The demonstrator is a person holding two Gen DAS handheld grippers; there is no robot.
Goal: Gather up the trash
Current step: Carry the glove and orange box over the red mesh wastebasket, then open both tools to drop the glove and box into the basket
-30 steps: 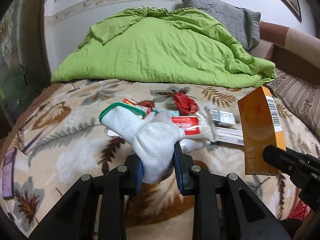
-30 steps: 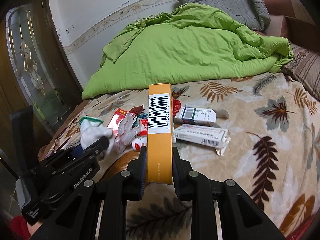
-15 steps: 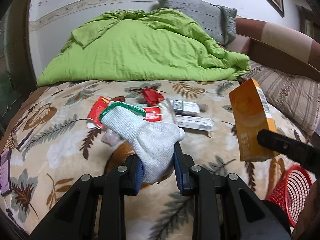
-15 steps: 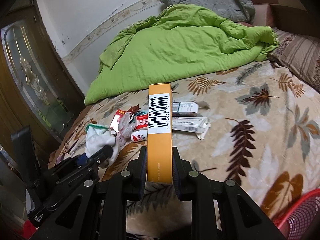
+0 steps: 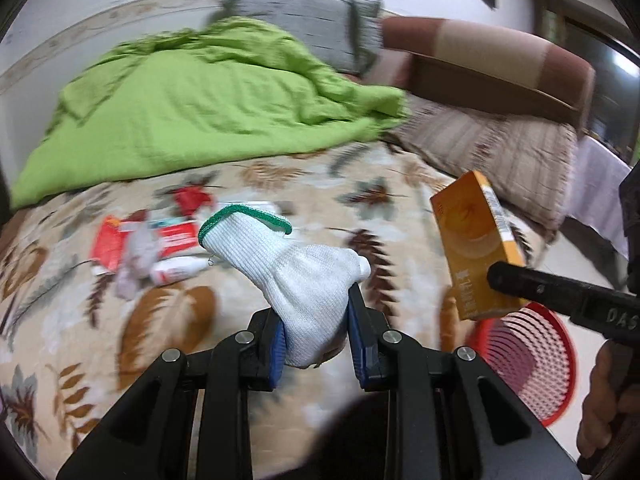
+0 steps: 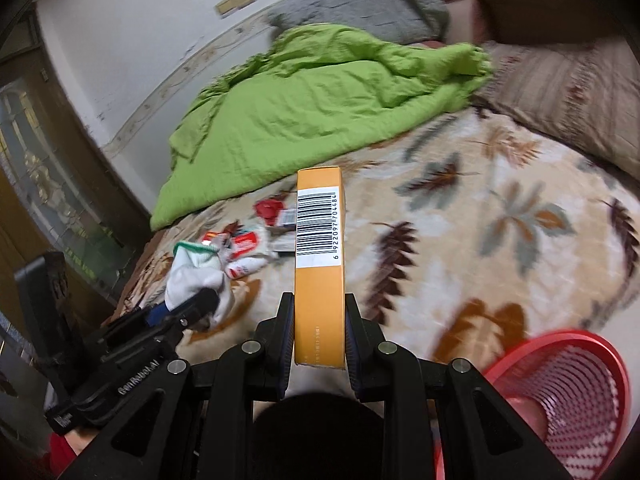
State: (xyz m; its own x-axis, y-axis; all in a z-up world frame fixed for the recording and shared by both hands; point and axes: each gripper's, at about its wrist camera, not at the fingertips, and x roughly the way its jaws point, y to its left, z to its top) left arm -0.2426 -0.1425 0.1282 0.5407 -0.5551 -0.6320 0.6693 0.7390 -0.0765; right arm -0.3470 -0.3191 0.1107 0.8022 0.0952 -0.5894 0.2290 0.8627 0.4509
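My left gripper (image 5: 316, 334) is shut on a white knit glove (image 5: 298, 272) with a green cuff, held up over the bed; the same glove (image 6: 198, 280) shows at the left in the right wrist view. An upright orange box (image 6: 319, 280) with a barcode is clamped in my right gripper (image 6: 319, 332), and that box (image 5: 474, 246) appears at the right in the left wrist view. A red mesh basket (image 6: 576, 396) (image 5: 532, 356) stands low at the right, beside the bed's edge. More trash (image 5: 160, 246) lies on the bed: red and white wrappers, a small white bottle.
The leaf-patterned bedspread (image 6: 500, 240) covers the bed. A green quilt (image 5: 200, 112) is heaped at the back, with a grey pillow (image 5: 296, 12) and striped pillow (image 5: 492, 144) near a brown headboard. A dark door (image 6: 36, 200) stands at the left.
Both grippers have swung right and back from the trash pile with their loads held. The red basket has come into view at the lower right of both views.
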